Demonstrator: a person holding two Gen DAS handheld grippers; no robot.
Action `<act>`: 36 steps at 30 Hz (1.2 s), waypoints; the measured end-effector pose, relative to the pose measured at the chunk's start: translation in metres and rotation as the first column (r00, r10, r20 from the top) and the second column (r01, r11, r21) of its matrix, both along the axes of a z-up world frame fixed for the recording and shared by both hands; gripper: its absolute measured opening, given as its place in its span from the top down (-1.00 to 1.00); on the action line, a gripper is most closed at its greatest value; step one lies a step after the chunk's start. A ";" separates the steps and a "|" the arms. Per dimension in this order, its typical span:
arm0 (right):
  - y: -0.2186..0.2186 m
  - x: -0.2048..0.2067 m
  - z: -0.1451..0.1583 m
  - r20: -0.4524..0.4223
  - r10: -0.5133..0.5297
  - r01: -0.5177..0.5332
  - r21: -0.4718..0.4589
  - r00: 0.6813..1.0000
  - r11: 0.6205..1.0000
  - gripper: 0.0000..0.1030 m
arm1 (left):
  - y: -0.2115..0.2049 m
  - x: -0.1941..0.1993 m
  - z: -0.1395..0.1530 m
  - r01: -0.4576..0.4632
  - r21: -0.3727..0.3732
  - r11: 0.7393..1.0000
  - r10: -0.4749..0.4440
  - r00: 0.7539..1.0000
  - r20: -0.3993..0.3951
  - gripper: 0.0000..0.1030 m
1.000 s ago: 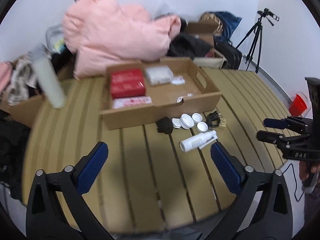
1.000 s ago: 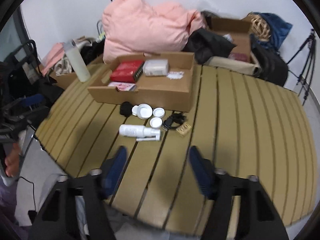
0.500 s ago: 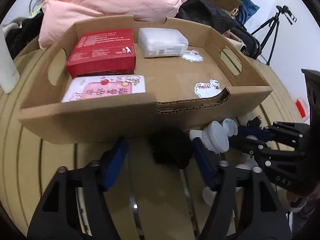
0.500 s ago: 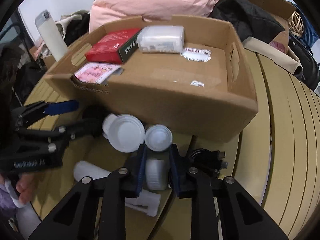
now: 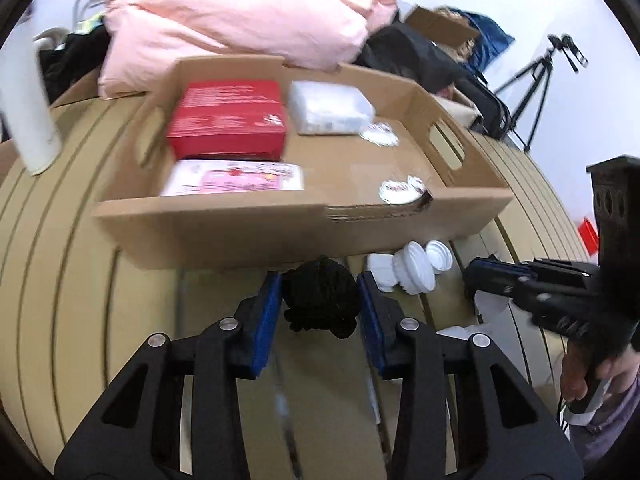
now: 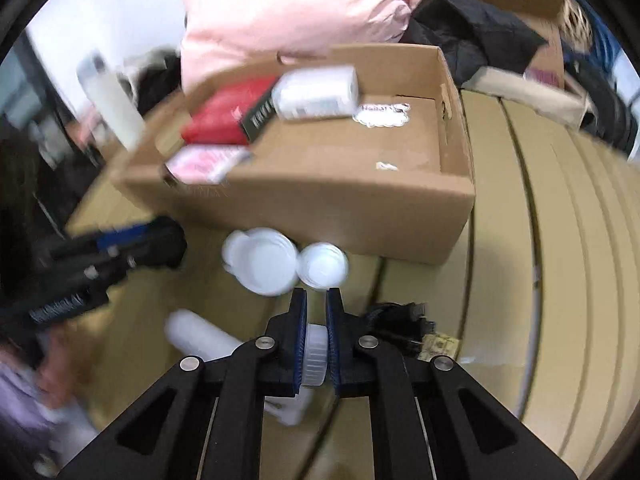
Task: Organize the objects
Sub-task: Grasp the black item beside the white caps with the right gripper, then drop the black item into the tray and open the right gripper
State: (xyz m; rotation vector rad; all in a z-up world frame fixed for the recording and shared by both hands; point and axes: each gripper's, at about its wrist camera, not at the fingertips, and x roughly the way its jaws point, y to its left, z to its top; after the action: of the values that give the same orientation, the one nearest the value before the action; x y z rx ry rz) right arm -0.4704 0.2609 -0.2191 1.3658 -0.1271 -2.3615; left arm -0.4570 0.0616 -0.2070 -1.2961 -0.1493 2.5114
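Cable (image 6: 400, 320) only in right view, right tongs (image 6: 316, 312) seemingly pinching white cap (image 6: 315, 354)

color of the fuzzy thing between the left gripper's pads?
Black. The fuzzy clump shows best in the left wrist view, between the left gripper's blue pads.

the left gripper (image 5: 320, 300) is squeezing a black bundle (image 5: 320, 300) between its pads; the right gripper (image 6: 316, 332), at three o'clock, is clamping a white jar (image 6: 314, 354).

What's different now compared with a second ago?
Both came in from wide open above the table. The left hand-held gripper now closes around the black bundle; the right hand-held gripper clamps a small white cap. The cardboard box and its contents stayed put.
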 end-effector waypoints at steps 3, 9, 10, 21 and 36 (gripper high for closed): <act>-0.004 0.000 0.007 0.031 0.011 -0.008 -0.107 0.999 0.994 0.66 | -0.013 0.002 0.001 -0.048 0.000 0.999 0.048 0.999 0.022 0.32; -0.034 0.006 0.004 0.001 0.027 -0.027 -0.035 1.000 0.999 0.55 | -0.032 0.013 0.000 -0.086 0.036 0.996 0.084 0.996 0.041 0.32; -0.038 0.008 0.005 -0.016 0.034 -0.034 -0.014 0.999 0.999 0.55 | -0.032 0.015 0.000 -0.087 0.037 0.996 0.085 0.996 0.040 0.32; -0.068 -0.009 -0.010 -0.016 0.089 -0.087 0.095 0.996 0.992 0.89 | -0.032 0.016 0.001 -0.070 0.048 0.996 0.068 0.997 0.041 0.32; -0.025 0.099 0.125 -0.211 0.064 -0.057 0.039 0.976 0.998 0.91 | -0.032 0.089 0.103 0.000 0.119 0.993 0.006 0.999 -0.051 0.32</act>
State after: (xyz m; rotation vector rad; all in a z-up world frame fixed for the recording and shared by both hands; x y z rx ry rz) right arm -0.3710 0.2359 -0.0940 1.1065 0.0140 -2.4492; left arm -0.3676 0.0291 -0.1040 -1.1851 -0.2851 2.4941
